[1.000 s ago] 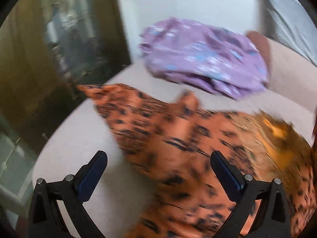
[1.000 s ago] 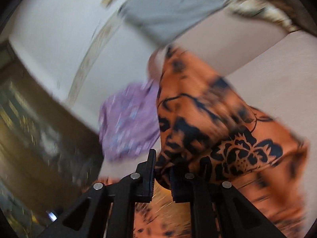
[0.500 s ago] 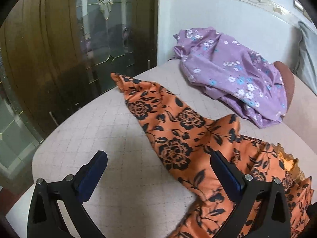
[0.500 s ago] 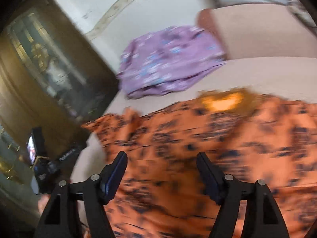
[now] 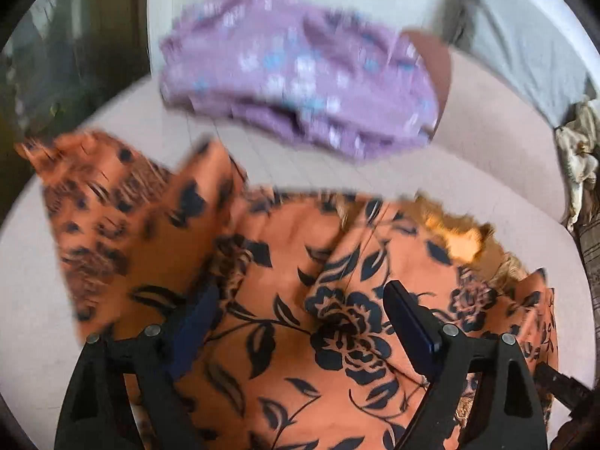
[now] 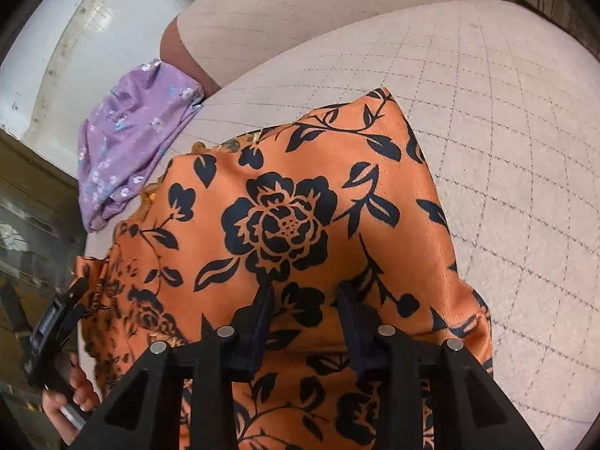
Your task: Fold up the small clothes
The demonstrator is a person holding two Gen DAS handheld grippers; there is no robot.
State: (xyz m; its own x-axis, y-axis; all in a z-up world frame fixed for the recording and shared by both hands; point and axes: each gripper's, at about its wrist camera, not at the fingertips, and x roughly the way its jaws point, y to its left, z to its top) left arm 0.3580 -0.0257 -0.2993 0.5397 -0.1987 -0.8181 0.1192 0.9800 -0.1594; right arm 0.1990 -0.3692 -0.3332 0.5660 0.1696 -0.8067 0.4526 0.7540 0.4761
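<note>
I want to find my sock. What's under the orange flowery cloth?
The orange flowery cloth lies spread on the pale quilted cushion, which shows all around it. Anything beneath stays hidden, because the cloth covers that spot. No sock shows; the purple flowery cloth lies behind it.

A pale pink quilted sofa seat [image 6: 525, 157] fills most of the right wrist view, its stitching crossing in a diamond grid. Behind it rises the backrest [image 6: 318, 3] in the same fabric, with a brown end panel [image 6: 176, 52] at its edge. A grey cushion [image 5: 525, 48] leans on top of the backrest in the left wrist view, and beside it, at the far right, sits a crumpled cream-coloured cloth [image 5: 577, 146] (too blurred to tell what it is). A white wall [image 6: 75, 45] stands beyond the sofa, with a dark wooden door with glass panes [image 6: 33, 225] next to it.
</note>
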